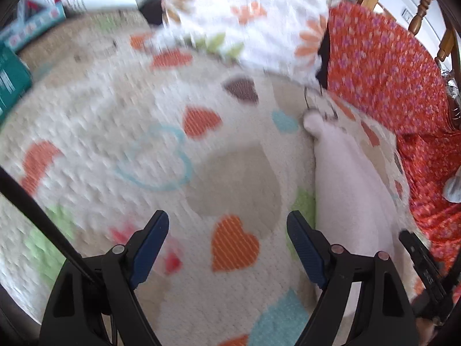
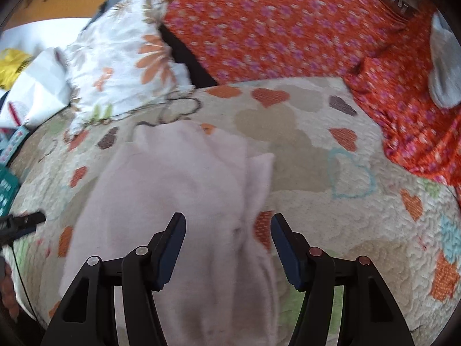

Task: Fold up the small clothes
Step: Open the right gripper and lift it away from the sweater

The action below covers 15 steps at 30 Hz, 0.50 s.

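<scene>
The pink garment (image 2: 173, 190) lies on the heart quilt (image 2: 317, 155), long axis running away from me. My right tool (image 2: 227, 248) hangs right over its near end, wide open, empty. My left tool (image 1: 227, 248), also wide open and empty, has the garment off to its right, so right is nearer

No text, label, brand or number can be read. The teal box (image 1: 11, 77) at the far left edge of the left wrist view carries pale printed lines, but blur leaves them illegible, as in the right wrist view (image 2: 5, 193).
</scene>
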{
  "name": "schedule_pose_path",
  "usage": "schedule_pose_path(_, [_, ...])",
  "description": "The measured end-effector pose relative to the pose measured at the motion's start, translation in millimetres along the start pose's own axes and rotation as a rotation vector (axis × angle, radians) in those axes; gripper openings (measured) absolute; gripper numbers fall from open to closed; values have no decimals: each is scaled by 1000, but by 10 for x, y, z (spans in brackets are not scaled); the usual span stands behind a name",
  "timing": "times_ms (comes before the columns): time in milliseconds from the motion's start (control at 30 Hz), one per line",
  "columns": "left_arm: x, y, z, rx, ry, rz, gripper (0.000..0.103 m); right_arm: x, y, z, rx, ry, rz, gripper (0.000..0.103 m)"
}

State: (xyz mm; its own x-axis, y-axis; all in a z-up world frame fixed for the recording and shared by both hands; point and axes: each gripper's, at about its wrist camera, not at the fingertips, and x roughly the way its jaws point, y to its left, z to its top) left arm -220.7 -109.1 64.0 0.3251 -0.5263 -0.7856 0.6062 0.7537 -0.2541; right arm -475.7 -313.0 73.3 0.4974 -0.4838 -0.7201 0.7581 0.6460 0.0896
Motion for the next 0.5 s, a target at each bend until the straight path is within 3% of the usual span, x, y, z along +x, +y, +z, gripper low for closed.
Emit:
schedule_pose_path(100, [-219,55,114,-8,-125,49,83,-42,181,59,-46,-4,37,66])
schedule_pose_path(200, [-427,102,196,-16,-232,88,83,-27,380,208,-33,23,133,62])
schedule_pose_path(267, [-556,106,238,-2,-302,115,84,46,522,315,12,67,258,49])
schedule_pose_path(333, [-681,104,268,21,-376,147,89,276,685,418,98,170,452,47])
schedule_pose_path(400, [-780,108,287,39,-439,172,91,562,839,463,154,260,559,42])
schedule_pose_path(500, [-846,129,297,60,-476,187,92,946,991,512,179,321,525,36])
